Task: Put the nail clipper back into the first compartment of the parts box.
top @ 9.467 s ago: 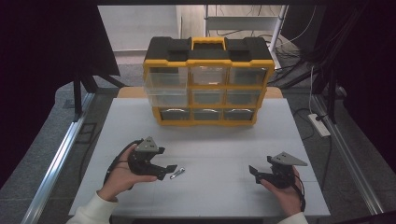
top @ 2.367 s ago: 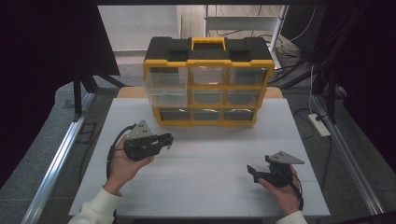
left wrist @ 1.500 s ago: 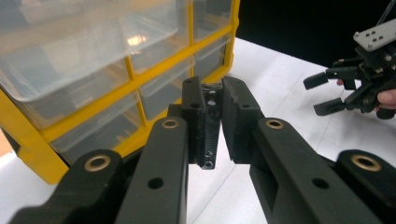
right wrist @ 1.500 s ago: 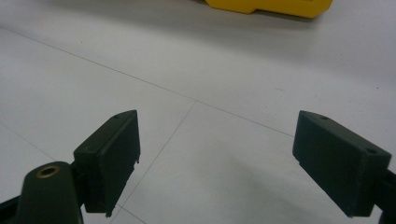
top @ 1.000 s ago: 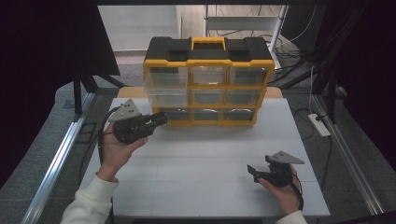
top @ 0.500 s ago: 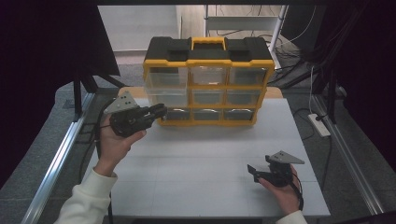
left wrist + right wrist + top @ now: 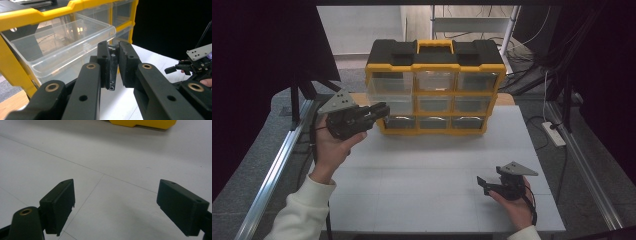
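Observation:
A yellow and black drawer organizer point(image 7: 434, 67) stands at the back of the white table point(image 7: 422, 165). One clear drawer point(image 7: 62, 45) in its left column is pulled out. My left gripper point(image 7: 381, 109) is raised off the table, its tips just in front of that open drawer point(image 7: 387, 102). It is shut on a small metal bolt point(image 7: 111, 72), which stands upright between the pads, head up. My right gripper point(image 7: 483, 183) rests low near the table's front right with its jaws wide apart and nothing between them point(image 7: 115, 205). It also appears far off in the left gripper view point(image 7: 197, 61).
The organizer's other clear drawers point(image 7: 472, 82) are pushed in. A white power strip point(image 7: 553, 134) lies on the floor to the right of the table. Metal rails point(image 7: 272, 170) run along both sides. Bare white tabletop lies between the two hands.
My left hand has risen with the bolt and come closer to the organizer's open left drawer. The right hand and its gripper have stayed put.

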`<state>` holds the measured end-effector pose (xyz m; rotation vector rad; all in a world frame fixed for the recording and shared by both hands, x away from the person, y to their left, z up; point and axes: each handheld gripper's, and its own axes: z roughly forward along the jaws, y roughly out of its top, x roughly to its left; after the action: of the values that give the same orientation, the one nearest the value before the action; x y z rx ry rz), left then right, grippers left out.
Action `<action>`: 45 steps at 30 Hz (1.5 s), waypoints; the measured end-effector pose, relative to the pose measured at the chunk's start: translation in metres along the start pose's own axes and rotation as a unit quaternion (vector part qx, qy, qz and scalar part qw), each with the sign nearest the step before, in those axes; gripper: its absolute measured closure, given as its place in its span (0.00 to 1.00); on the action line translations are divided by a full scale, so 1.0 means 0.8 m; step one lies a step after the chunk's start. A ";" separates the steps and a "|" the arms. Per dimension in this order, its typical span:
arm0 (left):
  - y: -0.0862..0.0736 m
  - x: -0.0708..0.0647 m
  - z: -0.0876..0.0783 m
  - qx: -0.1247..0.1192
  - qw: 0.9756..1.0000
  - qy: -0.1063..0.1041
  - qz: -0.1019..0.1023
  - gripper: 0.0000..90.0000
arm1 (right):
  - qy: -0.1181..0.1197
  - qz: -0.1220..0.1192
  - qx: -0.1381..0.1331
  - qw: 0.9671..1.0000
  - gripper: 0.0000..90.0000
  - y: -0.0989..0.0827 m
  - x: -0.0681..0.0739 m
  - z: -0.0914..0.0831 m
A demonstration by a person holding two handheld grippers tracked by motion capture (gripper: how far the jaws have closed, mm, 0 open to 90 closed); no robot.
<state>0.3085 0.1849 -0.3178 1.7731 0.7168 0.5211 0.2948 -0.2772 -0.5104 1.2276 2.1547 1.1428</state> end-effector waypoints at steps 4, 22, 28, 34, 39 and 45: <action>0.005 0.001 -0.002 -0.002 1.000 0.002 0.004 0.89 | 0.000 -0.001 0.000 1.000 0.18 0.000 0.000 0.000; 0.026 0.003 -0.007 -0.010 1.000 0.009 0.011 0.89 | 0.001 0.000 0.000 1.000 0.18 0.000 0.000 0.000; 0.033 0.002 -0.009 -0.015 1.000 0.013 0.014 0.89 | 0.000 -0.001 0.000 1.000 0.18 0.000 0.000 0.000; 0.039 0.004 -0.008 -0.016 1.000 0.014 0.013 0.89 | 0.000 -0.001 0.000 1.000 0.18 0.000 0.000 0.000; 0.044 0.006 -0.007 -0.017 1.000 0.018 0.014 0.89 | 0.000 0.000 -0.001 1.000 0.18 0.000 0.000 0.000; 0.053 0.007 -0.004 -0.017 0.999 0.021 0.017 0.89 | 0.000 -0.001 0.001 1.000 0.18 0.000 0.000 0.000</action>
<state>0.3196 0.1821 -0.2761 1.7491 0.7044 0.5910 0.2950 -0.2773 -0.5104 1.2266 2.1564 1.1418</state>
